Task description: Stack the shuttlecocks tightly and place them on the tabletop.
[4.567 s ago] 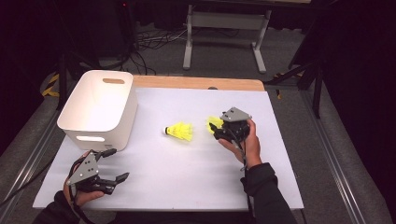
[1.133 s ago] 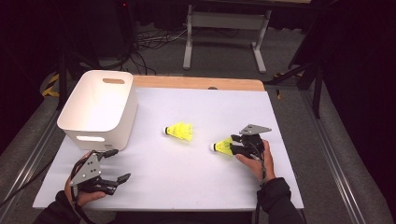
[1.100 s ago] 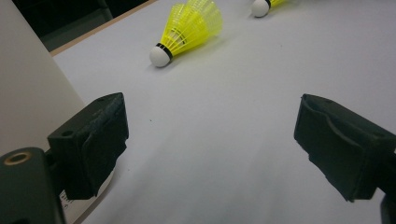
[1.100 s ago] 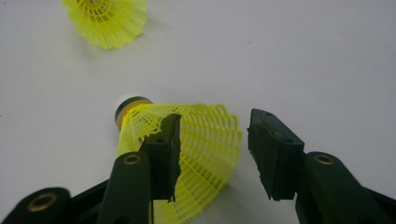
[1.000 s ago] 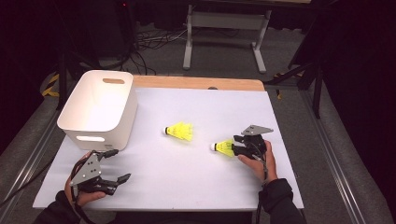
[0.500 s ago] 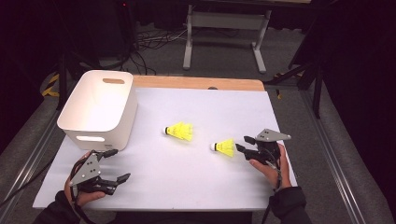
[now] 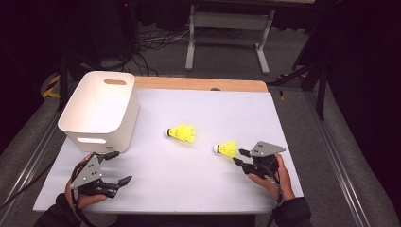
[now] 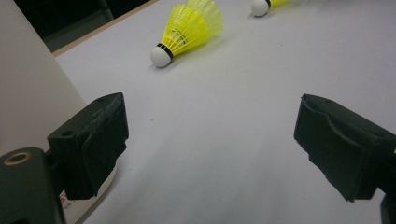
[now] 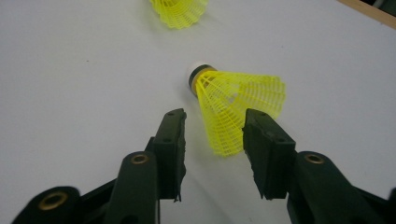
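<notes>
Let go of the near shuttlecock only a moment back: clamped in the right gripper a few seconds ago, set down on the white table about a second ago, and now left lying on its side at the right, cork toward the middle, skirt toward the hand. Pulled the right gripper back toward the table's right edge since then. Have just been closing the jaws to a middling gap. From the right gripper view, sees the rim of the yellow skirt sitting in the gap between the two tips, with neither pad pressing on it. So holds nothing yet.

Reads most likely as a re-grip: put down, lined up afresh from behind the skirt, about to be pinched again. Could equally be a finished placement, with the jaws merely relaxing.

Keeps the left gripper parked at the near left corner, jaws spread wide and bare, aimed across the table, just in front of the white bin.

Elsewhere: a second yellow shuttlecock on its side near the middle, well apart from the first, cork pointing toward the bin. Nothing lying between either shuttlecock and the bin, so no obstacle on a straight carry across. Worth minding the soft mesh skirt, apt to crush or slip out under a squeeze at its rim.
</notes>
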Demonstrator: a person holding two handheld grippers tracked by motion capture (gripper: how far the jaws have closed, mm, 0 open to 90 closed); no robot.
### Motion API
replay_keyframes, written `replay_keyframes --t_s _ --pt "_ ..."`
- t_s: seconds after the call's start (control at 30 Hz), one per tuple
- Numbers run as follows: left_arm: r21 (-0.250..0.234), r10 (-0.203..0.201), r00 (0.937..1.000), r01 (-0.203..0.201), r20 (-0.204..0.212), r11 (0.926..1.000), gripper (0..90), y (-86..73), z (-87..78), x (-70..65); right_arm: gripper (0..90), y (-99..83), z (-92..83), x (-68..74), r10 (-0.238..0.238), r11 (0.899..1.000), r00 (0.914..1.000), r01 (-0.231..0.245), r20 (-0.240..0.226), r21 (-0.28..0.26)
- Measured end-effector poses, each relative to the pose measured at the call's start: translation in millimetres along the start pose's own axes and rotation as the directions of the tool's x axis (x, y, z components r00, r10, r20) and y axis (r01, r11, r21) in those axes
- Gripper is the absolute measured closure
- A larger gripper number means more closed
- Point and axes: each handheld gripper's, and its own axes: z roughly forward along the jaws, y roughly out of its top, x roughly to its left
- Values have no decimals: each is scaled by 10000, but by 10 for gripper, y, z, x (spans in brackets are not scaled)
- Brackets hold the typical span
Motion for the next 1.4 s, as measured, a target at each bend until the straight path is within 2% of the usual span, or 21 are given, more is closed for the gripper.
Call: replay_keyframes --t_s 0.17,0.3,0.33,0.4,0.5,1.13,1.4 --pt "32 32 10000 -32 31 10000 107 0 1 -2 638 -11 120 44 -112 9993 9999 114 -77 347" --pt "40 33 10000 -33 34 10000 107 0 3 -3 757 -31 227 78 -304 9974 9994 315 -172 641" --pt "44 36 10000 -36 35 10000 107 0 4 -3 757 -31 227 78 -304 9974 9994 315 -172 641" --pt "69 61 10000 -61 27 10000 107 1 2 -5 829 -30 241 86 -330 9973 9994 338 -138 650" --pt "59 38 10000 -38 32 10000 107 -2 4 -3 884 -26 236 87 -373 9975 9993 372 -2 603" --pt "47 66 10000 -66 58 10000 107 3 5 -8 900 13 135 52 -373 9993 9982 372 461 33" --pt "30 60 9999 -60 81 10000 106 2 6 -7 900 75 141 13 -346 9991 9985 357 427 -246"
